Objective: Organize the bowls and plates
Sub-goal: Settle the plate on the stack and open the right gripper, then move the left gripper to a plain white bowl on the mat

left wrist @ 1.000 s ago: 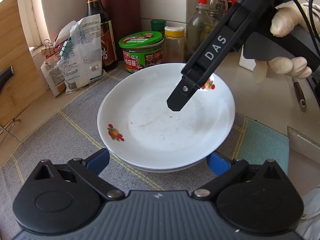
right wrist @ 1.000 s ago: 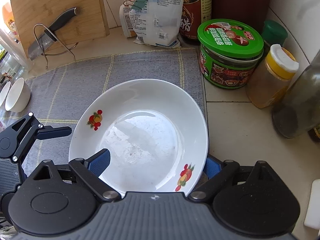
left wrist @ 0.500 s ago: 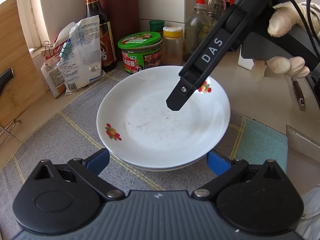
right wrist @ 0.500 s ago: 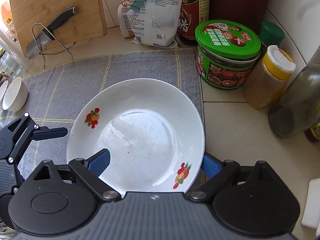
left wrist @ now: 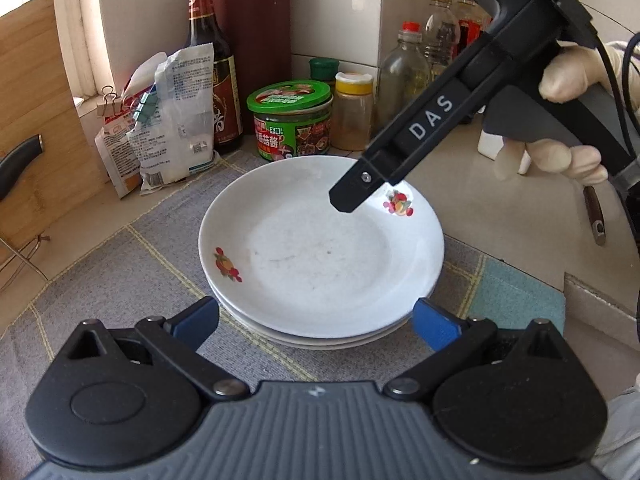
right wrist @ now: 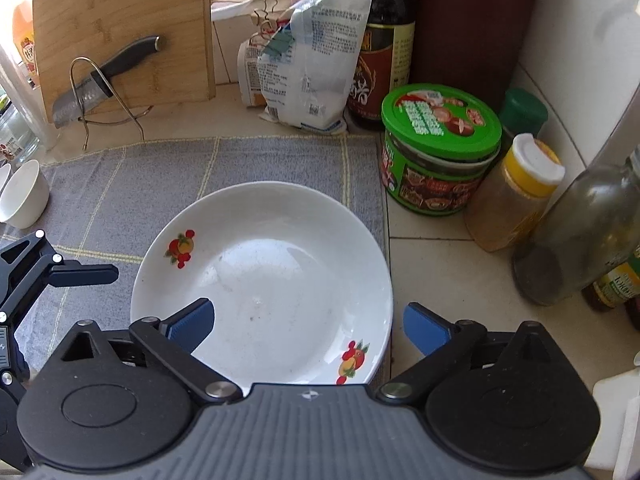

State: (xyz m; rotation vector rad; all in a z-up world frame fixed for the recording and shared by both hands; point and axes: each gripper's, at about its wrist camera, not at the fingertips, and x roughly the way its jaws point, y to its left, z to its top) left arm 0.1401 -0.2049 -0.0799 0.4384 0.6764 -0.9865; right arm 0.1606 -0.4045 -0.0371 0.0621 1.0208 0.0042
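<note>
Both grippers stand with fingers spread and grip nothing. Left gripper sits at the near edge of the plate stack on the grey mat. Right gripper hangs above the top plate; its left pad overlaps the dish, its right pad lies outside the rim.

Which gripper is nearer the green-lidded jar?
Right. The right gripper hangs over the plate stack just beside the green-lidded jar; the left gripper sits at the stack's opposite edge.
</note>
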